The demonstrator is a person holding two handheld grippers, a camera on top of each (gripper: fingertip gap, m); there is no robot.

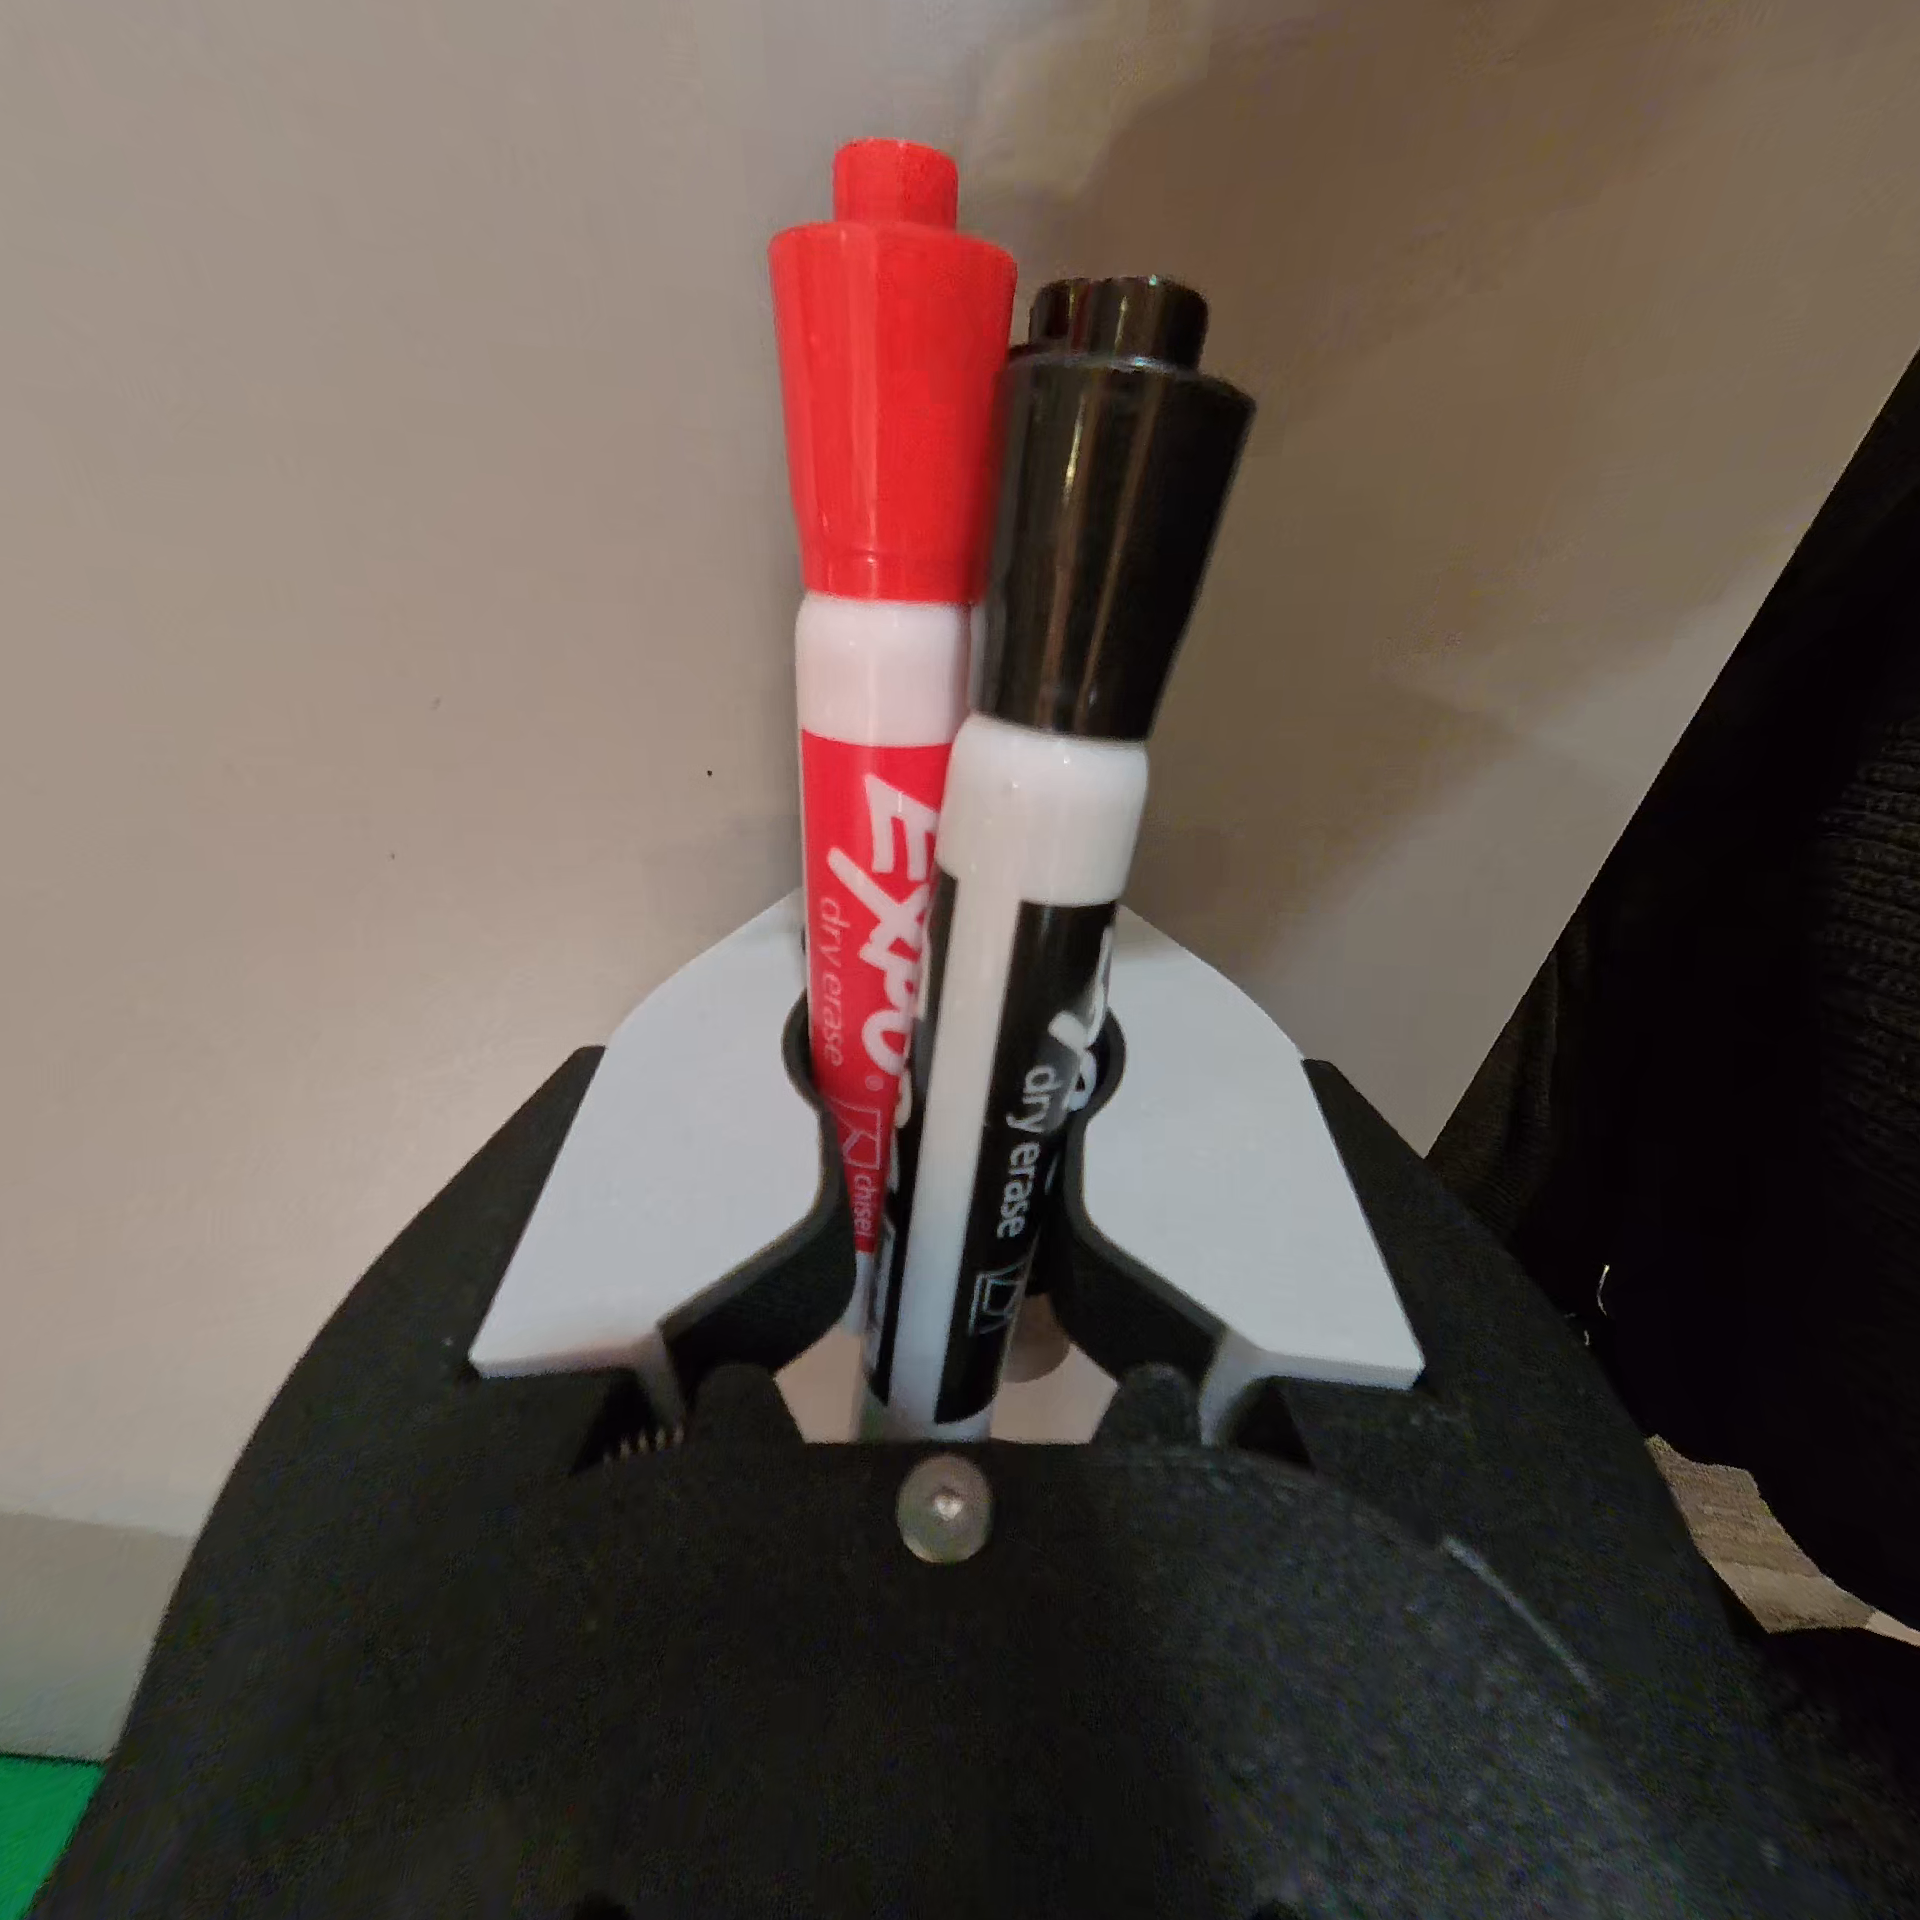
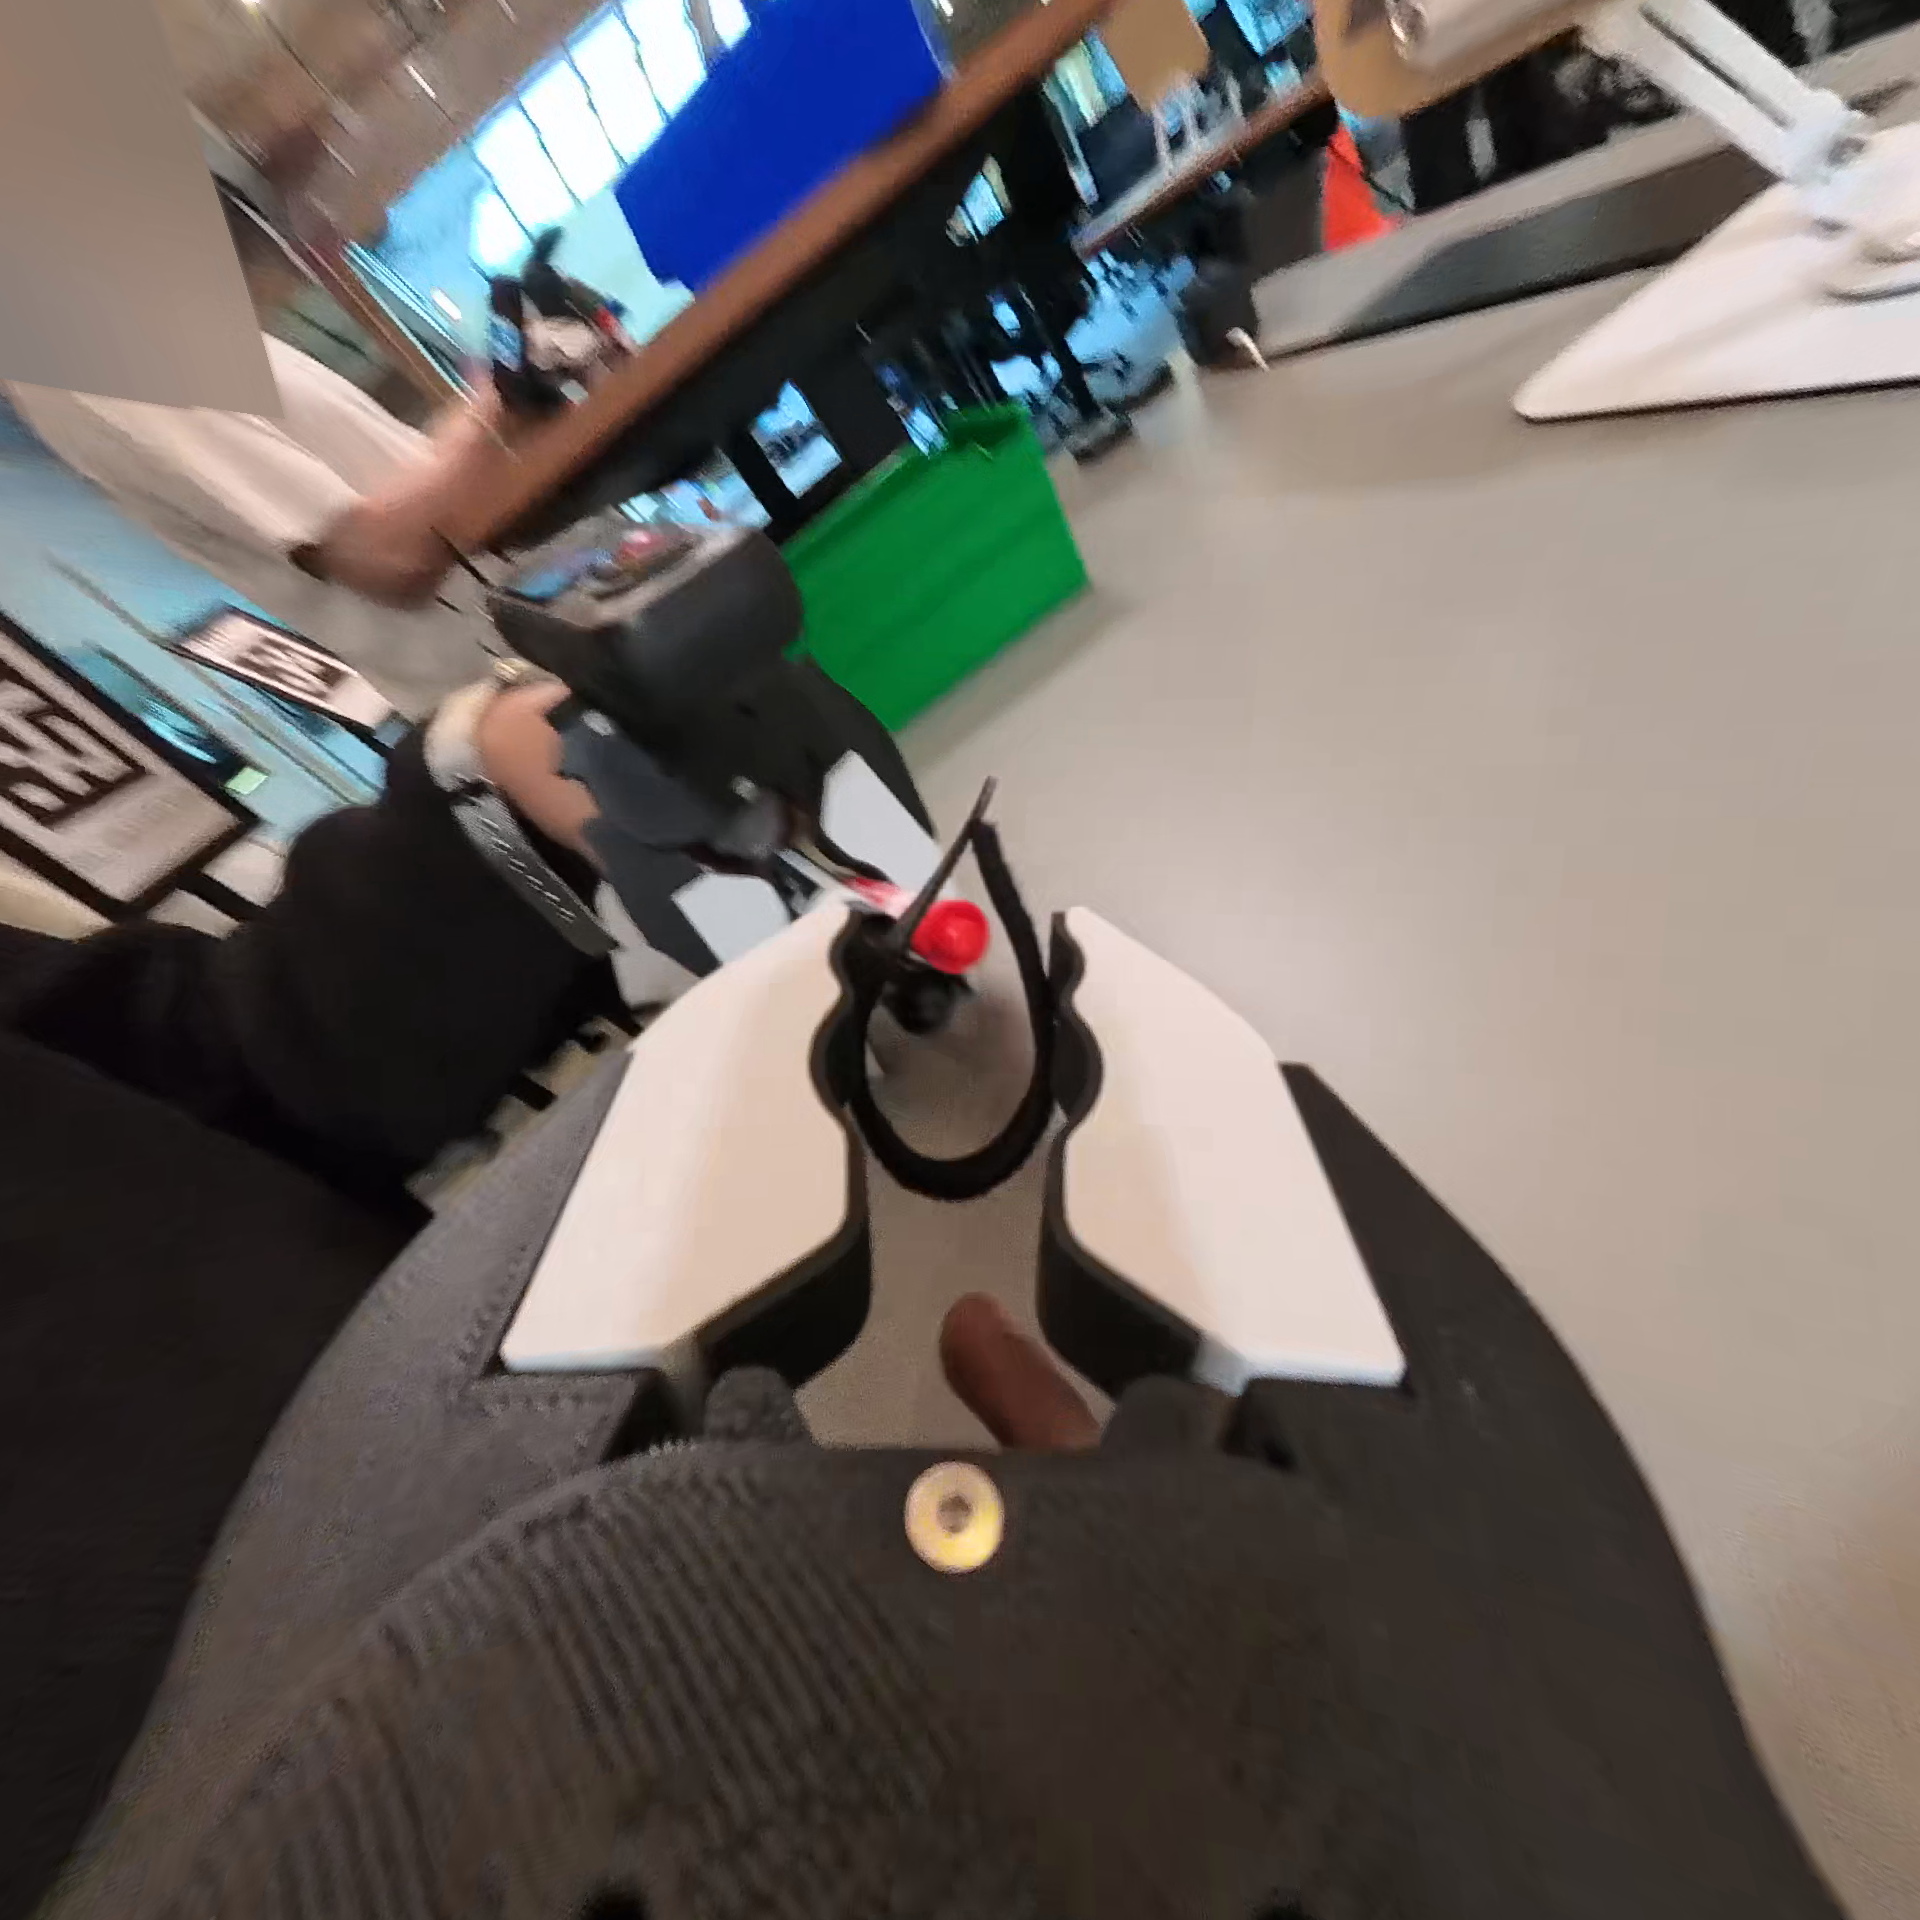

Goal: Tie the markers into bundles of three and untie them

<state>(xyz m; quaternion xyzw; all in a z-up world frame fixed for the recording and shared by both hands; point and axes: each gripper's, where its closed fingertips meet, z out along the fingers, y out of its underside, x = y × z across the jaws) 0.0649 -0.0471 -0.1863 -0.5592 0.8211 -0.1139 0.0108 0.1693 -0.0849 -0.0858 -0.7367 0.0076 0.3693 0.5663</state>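
Red and black markers (image 1: 987, 831) clamped upright in the left gripper (image 1: 956, 1081).
Right gripper (image 2: 951, 1039), fingers slightly apart, holds a black strap (image 2: 1023, 1039) loop; bundle looks not yet tied.

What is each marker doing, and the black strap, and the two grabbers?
red marker: capped, held in the left gripper.
black markers: capped, held beside the red one.
left gripper: shut on the markers.
black strap: looped, between the right fingers.
right gripper: grip on strap unclear.
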